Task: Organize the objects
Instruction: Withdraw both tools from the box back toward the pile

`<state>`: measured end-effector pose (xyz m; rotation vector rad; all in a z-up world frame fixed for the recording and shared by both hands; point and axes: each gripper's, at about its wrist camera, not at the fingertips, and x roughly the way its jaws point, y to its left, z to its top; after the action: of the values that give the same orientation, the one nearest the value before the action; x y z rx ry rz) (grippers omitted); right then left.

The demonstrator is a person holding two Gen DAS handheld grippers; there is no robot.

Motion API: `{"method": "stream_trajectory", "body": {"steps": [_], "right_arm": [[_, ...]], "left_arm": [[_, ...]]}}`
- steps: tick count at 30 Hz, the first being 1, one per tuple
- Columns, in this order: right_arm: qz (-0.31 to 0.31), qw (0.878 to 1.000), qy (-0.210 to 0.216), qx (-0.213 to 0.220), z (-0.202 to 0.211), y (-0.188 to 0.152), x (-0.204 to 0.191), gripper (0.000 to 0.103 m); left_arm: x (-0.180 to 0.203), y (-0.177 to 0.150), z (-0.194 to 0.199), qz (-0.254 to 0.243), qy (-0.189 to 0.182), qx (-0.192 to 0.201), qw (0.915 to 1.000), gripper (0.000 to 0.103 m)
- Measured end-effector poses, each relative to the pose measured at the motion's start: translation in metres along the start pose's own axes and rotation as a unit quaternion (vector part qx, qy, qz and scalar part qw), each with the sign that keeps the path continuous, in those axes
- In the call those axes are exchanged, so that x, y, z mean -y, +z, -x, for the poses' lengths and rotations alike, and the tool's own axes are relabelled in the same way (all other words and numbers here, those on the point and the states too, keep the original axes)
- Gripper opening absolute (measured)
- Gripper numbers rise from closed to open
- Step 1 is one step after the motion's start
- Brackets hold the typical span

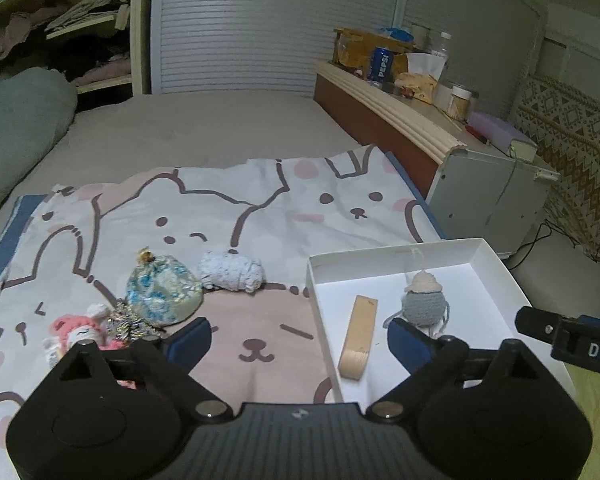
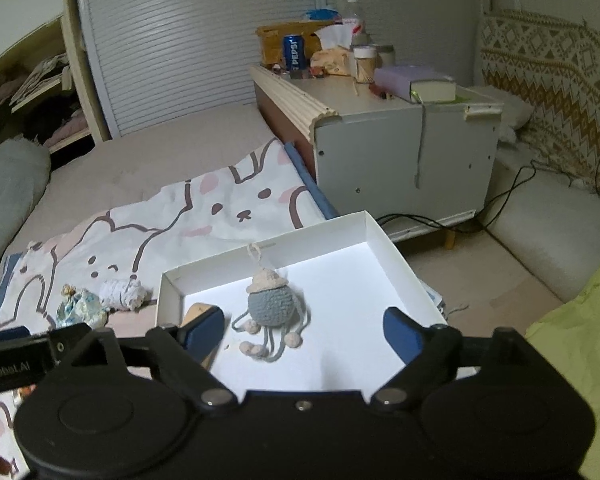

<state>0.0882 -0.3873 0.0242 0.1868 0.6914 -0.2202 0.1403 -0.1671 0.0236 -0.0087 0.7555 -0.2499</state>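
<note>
A white box (image 1: 496, 268) (image 2: 396, 256) sits on the bed's right side. It holds a grey crochet doll (image 1: 422, 302) (image 2: 270, 302) and a wooden block (image 1: 359, 336) (image 2: 198, 312). On the cartoon blanket (image 1: 260, 208) lie a blue-patterned pouch (image 1: 162, 292) (image 2: 80, 306), a white knitted bundle (image 1: 232, 270) (image 2: 122, 294), a pink doll (image 1: 80, 330) and a glittery trinket (image 1: 130, 324). My left gripper (image 1: 300, 340) is open and empty over the blanket, beside the box's left wall. My right gripper (image 2: 304, 326) is open and empty over the box, around the crochet doll.
A bedside cabinet (image 2: 400, 152) (image 1: 480, 196) stands behind the box, with a Pepsi can (image 2: 294, 54), tissues, jars and a book on top. A grey pillow (image 1: 16, 128) lies far left. Cables (image 2: 500, 196) run on the floor at right. A yellow-green cloth (image 2: 580, 340) lies near right.
</note>
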Motion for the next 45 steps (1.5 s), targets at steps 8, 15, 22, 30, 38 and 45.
{"method": "stream_trajectory", "body": {"steps": [8,15,22,30,38,45], "right_arm": [[0.014,1.000,-0.011,0.011,0.023,-0.013,-0.002,0.103],[0.016,1.000,-0.007,0.015,0.039,-0.025,-0.003,0.103],[0.006,1.000,-0.010,0.023,0.050,-0.034,-0.003,0.103],[-0.004,1.000,0.003,0.019,0.050,-0.038,-0.006,0.103],[0.004,0.999,0.021,0.027,0.043,-0.042,-0.030,0.103],[0.020,0.998,0.053,0.024,0.037,-0.046,-0.063,0.103]], "left_arm": [[-0.012,-0.011,0.021,0.004,0.008,0.011,0.9999,0.103],[-0.021,-0.019,0.037,0.009,0.009,0.013,0.9998,0.103],[-0.029,-0.027,0.052,0.005,0.013,0.019,0.9997,0.103],[-0.046,-0.035,0.064,0.008,0.015,0.030,0.9994,0.103],[-0.084,-0.039,0.073,0.019,0.045,0.037,0.9981,0.103],[-0.122,-0.045,0.076,0.035,0.076,0.036,0.9958,0.103]]}}
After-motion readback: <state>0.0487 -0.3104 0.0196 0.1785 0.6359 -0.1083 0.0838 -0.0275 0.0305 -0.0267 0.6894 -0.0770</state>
